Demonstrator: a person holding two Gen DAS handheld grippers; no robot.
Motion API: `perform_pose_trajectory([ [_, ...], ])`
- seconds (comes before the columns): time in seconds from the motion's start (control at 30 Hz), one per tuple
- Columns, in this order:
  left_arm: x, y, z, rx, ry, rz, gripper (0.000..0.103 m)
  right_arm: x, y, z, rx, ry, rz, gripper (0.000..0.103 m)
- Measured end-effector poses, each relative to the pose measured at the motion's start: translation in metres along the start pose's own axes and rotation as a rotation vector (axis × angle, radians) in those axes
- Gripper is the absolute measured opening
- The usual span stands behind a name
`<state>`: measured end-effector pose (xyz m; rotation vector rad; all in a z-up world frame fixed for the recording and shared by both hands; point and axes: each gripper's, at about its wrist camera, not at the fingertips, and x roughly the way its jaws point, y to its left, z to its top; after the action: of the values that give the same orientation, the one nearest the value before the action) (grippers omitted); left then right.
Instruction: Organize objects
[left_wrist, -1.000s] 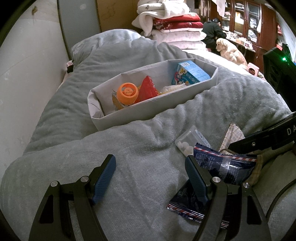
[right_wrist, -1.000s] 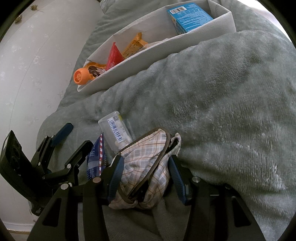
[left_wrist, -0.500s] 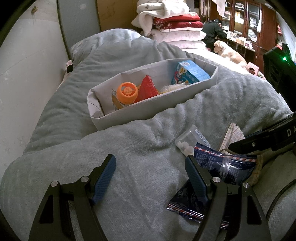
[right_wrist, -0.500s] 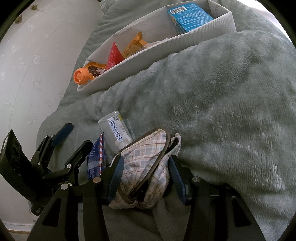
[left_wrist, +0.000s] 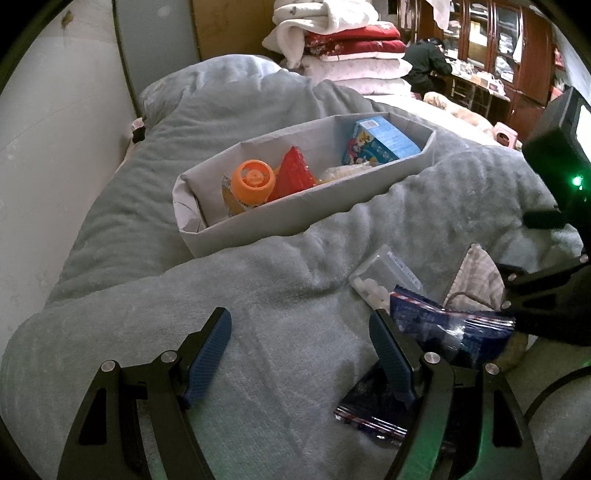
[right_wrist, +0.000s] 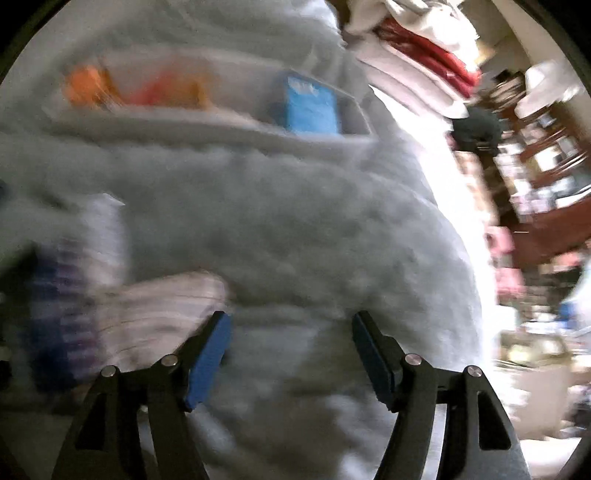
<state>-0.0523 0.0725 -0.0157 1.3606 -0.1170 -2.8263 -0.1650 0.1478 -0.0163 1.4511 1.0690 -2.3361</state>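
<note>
A grey fabric bin (left_wrist: 295, 218) sits on the grey blanket and holds an orange-lidded cup (left_wrist: 253, 181), a red packet (left_wrist: 295, 173) and a blue box (left_wrist: 380, 142). My left gripper (left_wrist: 299, 339) is open and empty over the blanket. A dark blue snack bag (left_wrist: 447, 332), a clear pill box (left_wrist: 380, 280) and a plaid pouch (left_wrist: 480, 280) lie to its right. My right gripper (right_wrist: 291, 343) is open and empty; the blurred plaid pouch (right_wrist: 162, 314) lies left of it. The bin (right_wrist: 221, 125) shows blurred at the top.
Stacked bedding (left_wrist: 343, 40) and wooden cabinets (left_wrist: 517, 55) stand beyond the bed. A white wall (left_wrist: 48, 147) runs along the left. The right gripper's body (left_wrist: 554, 288) reaches in from the right of the left wrist view.
My right gripper has opened, let go of the plaid pouch and swung quickly to the right; its view is now blurred. The left gripper has not moved.
</note>
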Motion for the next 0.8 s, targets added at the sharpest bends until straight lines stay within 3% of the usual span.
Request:
perform_pose_trajectory([
  [0.57,0.000,-0.001,0.000,-0.003,0.002,0.001,0.076,0.010,-0.006,-0.003,0.004,-0.007,0.043,0.071],
  [0.63,0.001,0.000,0.000,-0.003,0.002,0.002,0.076,0.008,-0.010,-0.004,0.027,-0.022,0.061,0.069],
  [0.8,0.001,0.000,0.001,-0.003,0.003,0.002,0.076,-0.005,-0.036,-0.010,0.169,-0.097,0.200,0.063],
])
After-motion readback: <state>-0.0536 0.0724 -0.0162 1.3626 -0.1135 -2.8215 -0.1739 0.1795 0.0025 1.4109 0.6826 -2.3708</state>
